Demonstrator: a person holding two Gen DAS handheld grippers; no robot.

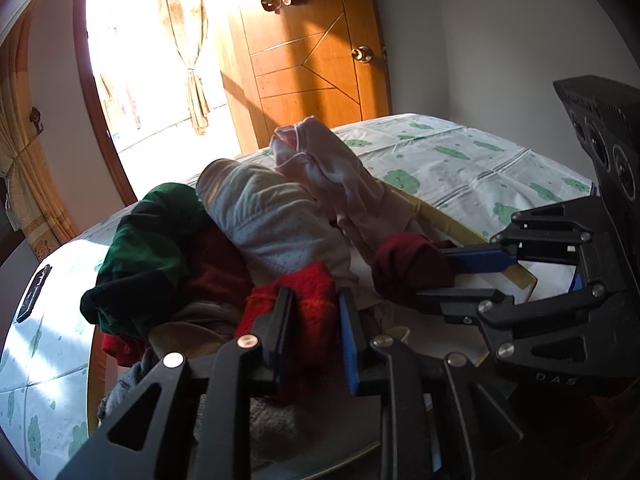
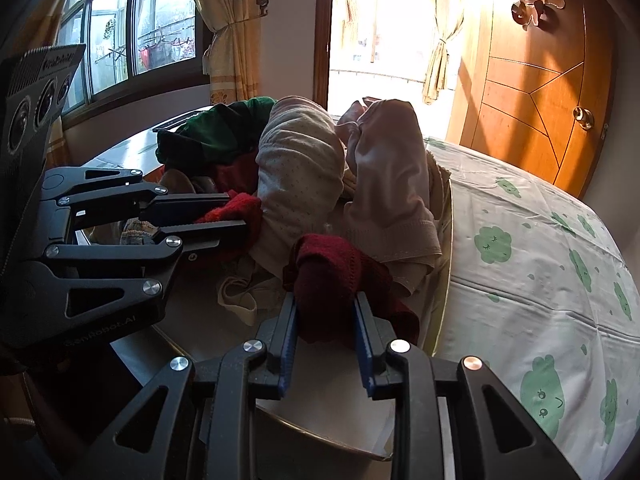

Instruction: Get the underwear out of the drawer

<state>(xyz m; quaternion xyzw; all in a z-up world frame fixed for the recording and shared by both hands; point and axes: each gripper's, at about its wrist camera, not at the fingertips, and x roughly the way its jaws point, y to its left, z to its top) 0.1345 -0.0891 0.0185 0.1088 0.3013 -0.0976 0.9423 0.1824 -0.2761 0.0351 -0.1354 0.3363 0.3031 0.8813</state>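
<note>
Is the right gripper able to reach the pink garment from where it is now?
Probably not at once. The right gripper is shut on the dark red garment. The pink garment lies just beyond it with nothing between, so it would have to release first.

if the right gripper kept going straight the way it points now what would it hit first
The right gripper is already closed on the dark red cloth. Pushed straight on, that cloth would probably run into the pale pink garment just beyond it, then the dotted white bundle; depth is hard to judge here.

Wooden door (image 2: 536,92) open beside sunlit doorway (image 1: 160,60); curtains (image 2: 440,52); window (image 2: 128,28); bed (image 2: 540,280) in cloud-print sheet.
</note>
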